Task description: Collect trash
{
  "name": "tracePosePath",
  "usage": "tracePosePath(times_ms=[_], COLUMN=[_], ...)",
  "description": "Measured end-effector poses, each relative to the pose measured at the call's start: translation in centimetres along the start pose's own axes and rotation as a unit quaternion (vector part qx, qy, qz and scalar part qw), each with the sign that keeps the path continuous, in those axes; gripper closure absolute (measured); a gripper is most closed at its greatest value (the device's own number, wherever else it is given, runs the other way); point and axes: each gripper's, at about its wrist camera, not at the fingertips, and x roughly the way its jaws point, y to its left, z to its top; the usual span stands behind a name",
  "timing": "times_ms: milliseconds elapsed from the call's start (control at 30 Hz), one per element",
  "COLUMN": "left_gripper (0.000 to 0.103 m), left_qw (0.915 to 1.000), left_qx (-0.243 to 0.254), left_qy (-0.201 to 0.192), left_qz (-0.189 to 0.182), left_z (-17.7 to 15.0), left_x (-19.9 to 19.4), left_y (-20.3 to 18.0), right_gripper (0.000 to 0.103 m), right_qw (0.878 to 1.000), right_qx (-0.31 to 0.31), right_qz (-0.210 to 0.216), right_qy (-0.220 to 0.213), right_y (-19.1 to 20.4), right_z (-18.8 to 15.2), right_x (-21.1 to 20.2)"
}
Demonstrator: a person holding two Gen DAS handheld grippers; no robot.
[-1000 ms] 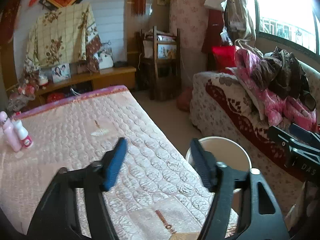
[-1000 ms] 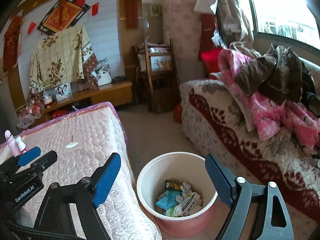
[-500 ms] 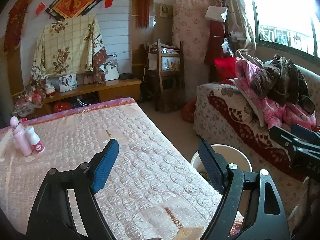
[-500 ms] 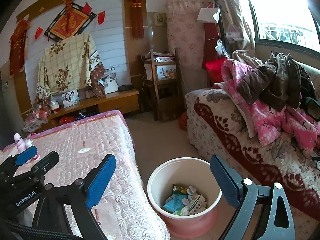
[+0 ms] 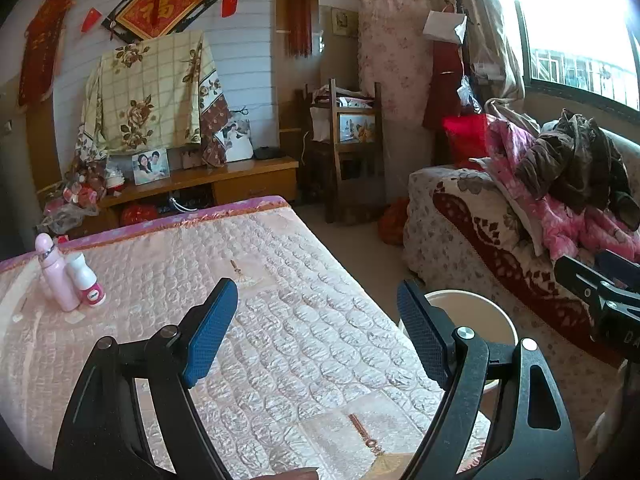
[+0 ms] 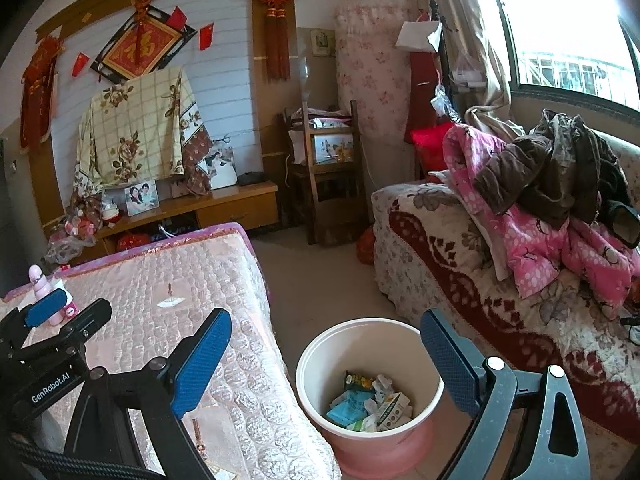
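Both grippers' fingers wide apart and empty, left gripper point(image 5: 316, 320) over quilted bed point(image 5: 280, 320), right gripper point(image 6: 326, 352) above wrapper-filled bin point(image 6: 320, 344).

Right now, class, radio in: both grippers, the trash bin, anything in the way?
Left gripper open, empty. Right gripper open, empty, above trash bin. Wrappers inside bin. Two bottles on quilted table; nothing blocking.

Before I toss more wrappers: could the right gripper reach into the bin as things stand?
Probably yes. The right gripper is open and empty above the bin, whose mouth is uncovered beside the bed.
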Motion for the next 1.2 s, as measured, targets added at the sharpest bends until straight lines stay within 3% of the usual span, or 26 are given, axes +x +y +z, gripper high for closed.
tracePosePath(times_ms=[1200], left_gripper=[0.022], left_qw=[0.9999], left_qx=[0.010], left_qy=[0.006], left_qz=[0.006], left_z=[-0.8], left_x=[0.7], left_y=[-0.3], right_gripper=[0.009], right_qw=[1.000], right_qx=[0.004], right_qz=[-0.001], right_qy=[0.019], right_y=[-0.7], right_z=[-0.8], right_x=[1.5])
